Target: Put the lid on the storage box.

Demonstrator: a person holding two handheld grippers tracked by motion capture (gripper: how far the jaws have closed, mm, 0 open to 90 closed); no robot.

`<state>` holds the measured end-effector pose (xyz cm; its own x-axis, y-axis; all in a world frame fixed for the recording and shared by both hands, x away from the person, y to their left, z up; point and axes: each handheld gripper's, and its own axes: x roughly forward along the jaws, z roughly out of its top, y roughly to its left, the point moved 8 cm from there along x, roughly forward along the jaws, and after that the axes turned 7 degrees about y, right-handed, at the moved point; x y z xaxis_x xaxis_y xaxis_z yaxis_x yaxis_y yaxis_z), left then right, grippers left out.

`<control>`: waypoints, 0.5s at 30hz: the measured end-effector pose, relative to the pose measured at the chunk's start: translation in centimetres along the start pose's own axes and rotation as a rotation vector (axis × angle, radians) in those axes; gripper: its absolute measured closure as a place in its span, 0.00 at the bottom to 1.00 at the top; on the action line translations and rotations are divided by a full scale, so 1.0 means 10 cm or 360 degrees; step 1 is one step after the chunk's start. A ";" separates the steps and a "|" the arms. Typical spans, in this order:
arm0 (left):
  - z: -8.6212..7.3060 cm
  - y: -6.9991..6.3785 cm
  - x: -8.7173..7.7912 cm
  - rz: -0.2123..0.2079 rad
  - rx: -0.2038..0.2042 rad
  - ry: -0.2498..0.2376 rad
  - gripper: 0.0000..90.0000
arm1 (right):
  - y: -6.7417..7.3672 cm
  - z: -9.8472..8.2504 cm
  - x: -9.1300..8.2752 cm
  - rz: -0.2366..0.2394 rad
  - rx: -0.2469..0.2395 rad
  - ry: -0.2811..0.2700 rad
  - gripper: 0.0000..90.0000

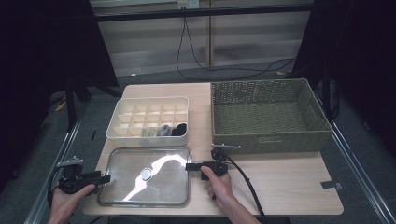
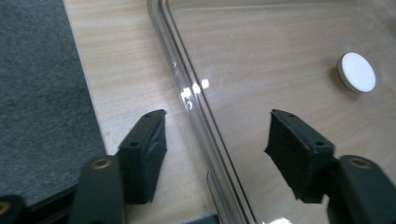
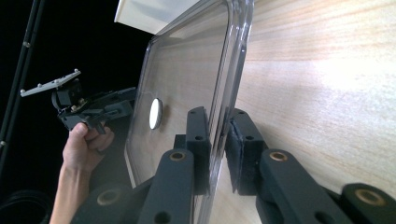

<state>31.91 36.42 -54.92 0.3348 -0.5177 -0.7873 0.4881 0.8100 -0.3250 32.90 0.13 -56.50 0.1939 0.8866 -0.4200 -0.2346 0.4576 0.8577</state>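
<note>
Handling: clear lid (image 1: 144,176) lying flat on the near left of the worktop (image 1: 280,182), just near of the cream divided box (image 1: 148,116).
Left gripper (image 1: 106,178): fingers (image 2: 145,154) standing wide, straddling the lid's left rim without pressing on it.
Right gripper (image 1: 188,166): fingers (image 3: 198,140) narrow, pinching the lid's right rim between the pads.
Knob: white round knob (image 2: 357,71) sitting at the lid's middle, untouched.
Box contents: a few small dark and grey items (image 1: 170,130) lying in the near compartments; too small to identify.
Basket: green woven basket (image 1: 268,116) standing at far right, well apart from the lid.
Step judged: taking hold of the lid at both short edges, probably for lifting it onto the box.
Doing it well: closing the left fingers squarely on the rim before any lift; keeping both grips level so the glossy plastic is not slipping or twisting; rising evenly.
Writing: a small tag on the basket's near wall, not readable; no brand showing elsewhere.
</note>
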 end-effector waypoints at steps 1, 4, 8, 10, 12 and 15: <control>-0.01 -0.01 0.00 -0.0017 -0.0010 -0.0008 0.38 | 0.00 0.00 0.00 0.0000 -0.0012 -0.0008 0.89; -0.02 -0.01 -0.02 -0.0049 -0.0038 -0.0002 0.36 | 0.02 0.00 -0.02 0.0014 -0.0029 -0.0017 0.90; 0.00 -0.05 0.00 -0.0073 -0.0049 0.0023 0.39 | 0.05 0.00 -0.03 0.0028 -0.0078 -0.0049 0.90; 0.00 -0.07 0.01 -0.0088 -0.0033 0.0037 0.39 | 0.07 -0.01 -0.05 0.0035 -0.0088 -0.0056 0.90; 0.00 -0.10 0.02 -0.0116 -0.0024 0.0054 0.42 | 0.07 -0.01 -0.05 0.0031 -0.0110 -0.0065 0.90; 0.01 -0.11 0.04 -0.0136 -0.0033 0.0018 0.46 | 0.08 -0.01 -0.05 0.0026 -0.0118 -0.0074 0.90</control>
<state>31.57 35.30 -54.86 0.2836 -0.5822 -0.7620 0.4978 0.7685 -0.4019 32.53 0.06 -55.68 0.2332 0.8907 -0.3902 -0.3078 0.4482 0.8393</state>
